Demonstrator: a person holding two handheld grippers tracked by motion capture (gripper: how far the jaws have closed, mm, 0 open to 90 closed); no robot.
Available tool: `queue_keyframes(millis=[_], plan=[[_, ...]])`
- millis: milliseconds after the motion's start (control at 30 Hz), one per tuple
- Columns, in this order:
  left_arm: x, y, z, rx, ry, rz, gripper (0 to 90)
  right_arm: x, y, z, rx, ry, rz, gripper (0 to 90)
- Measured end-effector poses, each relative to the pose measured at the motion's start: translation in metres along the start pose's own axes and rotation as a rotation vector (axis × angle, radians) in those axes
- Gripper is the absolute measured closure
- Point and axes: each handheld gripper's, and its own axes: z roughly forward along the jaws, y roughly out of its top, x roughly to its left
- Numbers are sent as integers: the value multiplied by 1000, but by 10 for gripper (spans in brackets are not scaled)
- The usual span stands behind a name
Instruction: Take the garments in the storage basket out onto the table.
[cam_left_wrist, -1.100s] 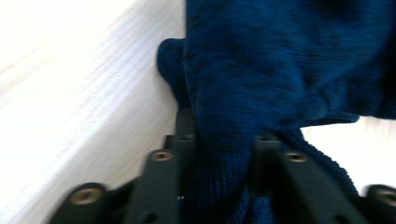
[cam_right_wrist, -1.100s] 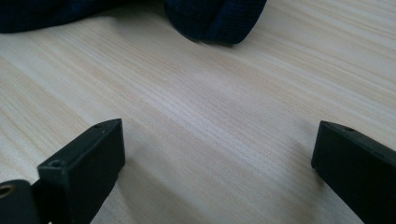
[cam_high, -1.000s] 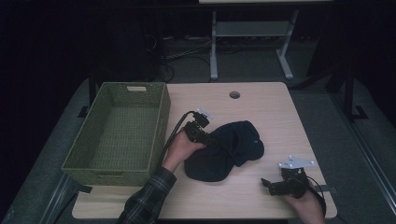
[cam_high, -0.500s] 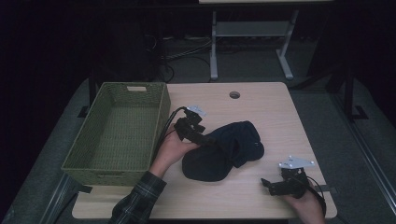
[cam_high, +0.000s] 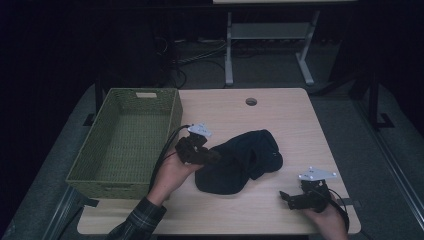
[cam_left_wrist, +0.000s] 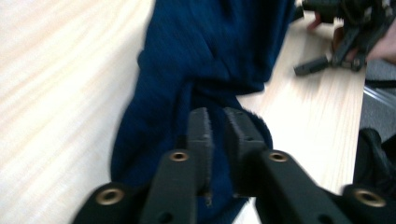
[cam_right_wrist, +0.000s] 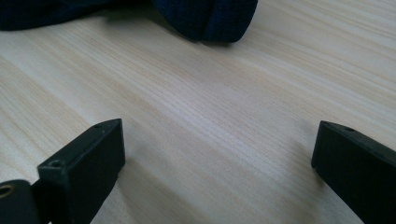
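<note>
A pale rectangular wooden table stands on grey floor in a dim room, a white metal-framed stand behind.

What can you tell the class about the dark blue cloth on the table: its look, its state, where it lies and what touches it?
The cloth is dark navy, soft and knit-looking, crumpled into an uneven heap with folds, not spread flat. It lies on the pale wooden table, right of the green basket. The left gripper has just been closing, and its jaws stand nearly together at the cloth's left edge with a fold between them. The right gripper rests apart, open, not touching it.
</note>
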Motion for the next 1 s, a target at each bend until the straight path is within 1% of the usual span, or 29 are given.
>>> queue_keyframes(millis=[33,100,133,167,200,233,267,300,333,367,400,433,467,533,567,600,633,667,700,733,767,800,833,900,933,1000], plan=[[-2,-4,1,2,-2,7,896,0,0,0,0,0,0,24],[-5,-12,6,14,-15,11,899,0,0,0,0,0,0,24],[-8,-18,9,23,-10,19,899,0,0,0,0,0,0,25],[-8,-18,9,23,-10,19,899,0,0,0,0,0,0,25],[-14,-21,13,39,24,53,899,0,0,0,0,0,-1,24],[-18,-22,15,28,21,56,899,0,0,0,0,3,2,25],[-21,-25,19,13,-16,43,898,0,0,0,0,3,3,24],[-21,-25,19,13,-16,43,898,0,0,0,0,3,3,24],[-26,-30,28,36,-6,57,898,0,0,0,-1,2,2,25],[-27,-33,32,43,-9,57,898,0,0,0,0,2,2,25],[-27,-33,32,43,-9,57,898,0,0,0,0,0,2,25],[-29,-38,40,52,-16,42,898,0,0,0,0,0,2,25],[-29,-38,40,52,-16,42,898,0,0,0,0,0,2,25],[-30,-44,47,57,-12,44,898,0,0,0,0,1,2,25],[-30,-46,50,72,-8,49,897,0,0,0,-1,1,1,25],[-30,-48,53,78,3,54,896,0,0,0,0,1,2,25],[-29,-51,58,89,9,52,894,0,0,0,0,1,2,24],[-29,-51,58,89,9,52,890,0,0,0,0,1,2,25],[-29,-54,63,93,18,47,888,0,0,0,-1,1,1,25],[-28,-55,65,111,29,58,877,0,0,0,0,1,2,25],[-29,-57,69,102,39,47,869,0,0,0,0,1,2,24],[-30,-59,73,125,47,48,870,0,0,0,0,1,2,25],[-29,-60,74,120,44,57,878,0,0,0,0,1,2,25],[-30,-60,74,117,47,50,881,0,0,0,0,1,2,25],[-32,-60,74,123,58,54,881,0,0,0,0,0,2,25],[-32,-59,74,128,64,63,882,0,0,0,0,0,2,25]])
